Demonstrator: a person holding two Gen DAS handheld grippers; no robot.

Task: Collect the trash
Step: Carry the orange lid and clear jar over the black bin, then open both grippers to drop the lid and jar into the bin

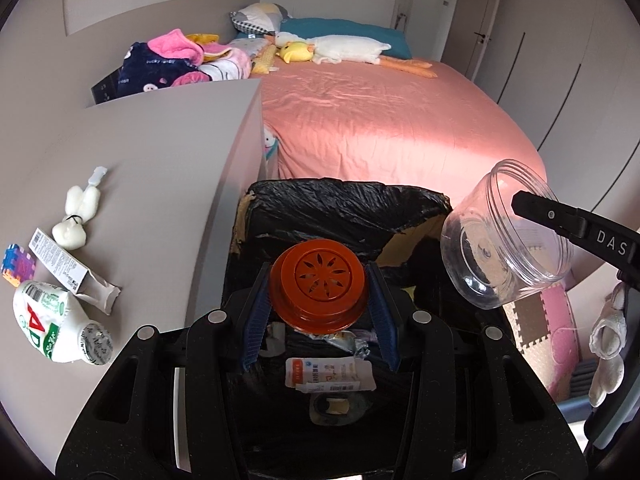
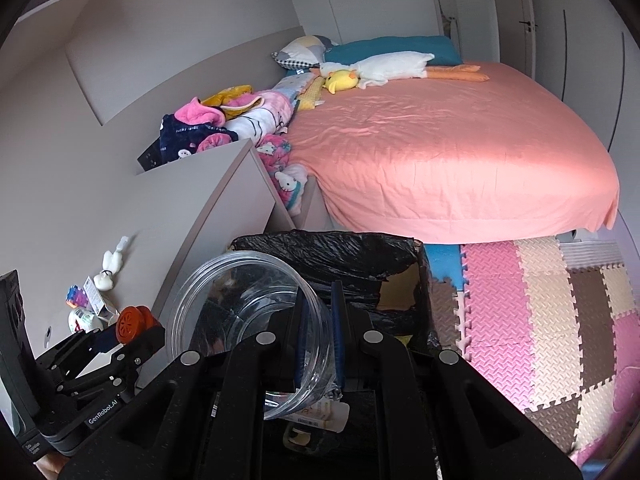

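Your left tool [image 1: 319, 285] is clamped on an orange lid [image 1: 319, 285], gripped across its width with the vented top facing the camera, and it hangs directly over the open mouth of the bin [image 1: 400, 204], a box lined with a black bag. Your right tool [image 2: 319, 330] is pinched tight on the wall of a clear plastic jar [image 2: 240, 312], one finger inside the rim and one outside; the jar lies tilted, mouth up and away, over the same bin on its right-hand side. Both items sit above the opening, so in my judgement the drop turns only on releasing straight down; the lid is the more central of the two. Paper scraps [image 1: 330, 374] already lie in the bin. On the counter [image 1: 160, 168] to the left remain a white bottle [image 1: 52, 320], a small carton [image 1: 60, 264] and a white plush toy [image 1: 78, 216]. Beyond is a bed [image 1: 380, 120] with a pink sheet and a foam-mat floor [image 2: 540, 320].
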